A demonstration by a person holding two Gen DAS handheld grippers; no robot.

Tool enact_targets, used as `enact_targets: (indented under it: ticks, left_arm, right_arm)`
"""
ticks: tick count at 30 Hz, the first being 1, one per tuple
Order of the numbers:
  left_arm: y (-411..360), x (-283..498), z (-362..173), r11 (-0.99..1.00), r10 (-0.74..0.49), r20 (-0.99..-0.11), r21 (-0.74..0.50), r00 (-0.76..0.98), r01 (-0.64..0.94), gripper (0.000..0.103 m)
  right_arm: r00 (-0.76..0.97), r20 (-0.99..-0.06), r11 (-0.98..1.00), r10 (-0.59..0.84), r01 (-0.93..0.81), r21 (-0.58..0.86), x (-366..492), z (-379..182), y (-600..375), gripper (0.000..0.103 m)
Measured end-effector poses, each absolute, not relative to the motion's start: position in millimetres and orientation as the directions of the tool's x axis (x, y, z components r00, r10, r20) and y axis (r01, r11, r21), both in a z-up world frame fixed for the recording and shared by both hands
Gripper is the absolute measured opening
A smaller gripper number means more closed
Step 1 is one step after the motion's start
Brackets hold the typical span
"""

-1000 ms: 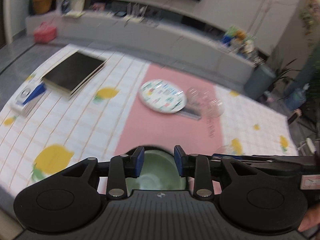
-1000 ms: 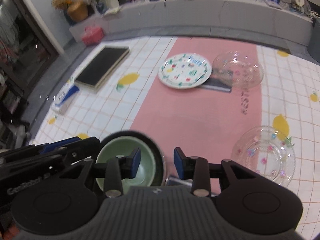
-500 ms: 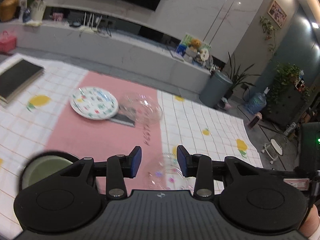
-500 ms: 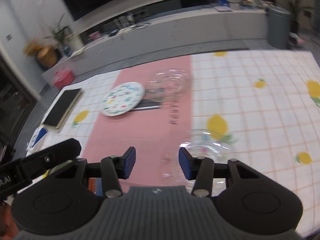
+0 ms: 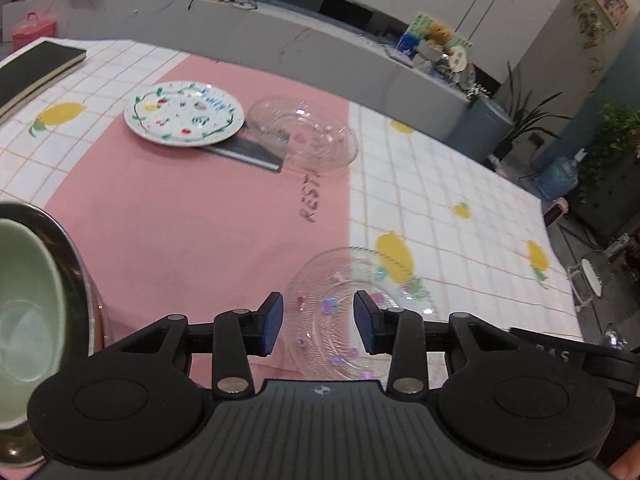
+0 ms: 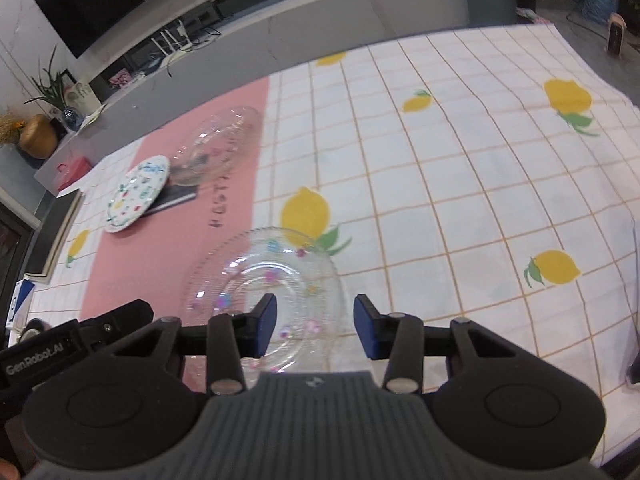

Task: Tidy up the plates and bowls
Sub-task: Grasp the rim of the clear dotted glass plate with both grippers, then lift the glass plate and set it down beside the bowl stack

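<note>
Left wrist view: I see a green bowl nested in a steel bowl, left of the near glass plate; both fingers pairs spread, holding nothing.

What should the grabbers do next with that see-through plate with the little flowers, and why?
Probably ease the right gripper down onto the near rim of the clear flowered plate and close. Its jaws stand open and empty right over that plate, which lies alone on the cloth. The left gripper is open there too, so only one needs to take it.
</note>
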State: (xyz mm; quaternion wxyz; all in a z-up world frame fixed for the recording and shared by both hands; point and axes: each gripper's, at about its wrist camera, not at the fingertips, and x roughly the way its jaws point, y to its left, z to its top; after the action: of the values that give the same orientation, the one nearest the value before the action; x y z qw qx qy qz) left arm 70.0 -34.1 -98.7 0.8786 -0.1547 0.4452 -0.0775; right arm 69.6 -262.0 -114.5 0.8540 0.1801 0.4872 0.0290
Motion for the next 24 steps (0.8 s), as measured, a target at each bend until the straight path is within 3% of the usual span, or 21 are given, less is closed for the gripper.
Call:
enact_targets:
  ticks: [10,20,24]
  left_arm:
    - [-33.8,88.4,-135.2,0.947,-0.242,-0.803,-0.317,0.544,-0.046,0.043]
    - [-31.7,95.3,-142.3,0.931,-0.286,-0.79,-0.362,0.542,-0.036,0.015]
    - [-32.5,93.7,-141.0,0.934,-0.28,-0.787,-0.356,0.549,-0.034,0.013]
  right_arm:
    - [0.492,-0.829,0.913,0.267,0.147,0.381,86.3,-146.0,-274.4,0.028]
    - [0.49,-0.809,0.88,0.323,0.158,0.447,92.8,-157.3,-279.0,0.01]
    - [0.491,-0.807,0.874,0.329,0.166,0.457,92.6,-158.1,-280.3,0.009]
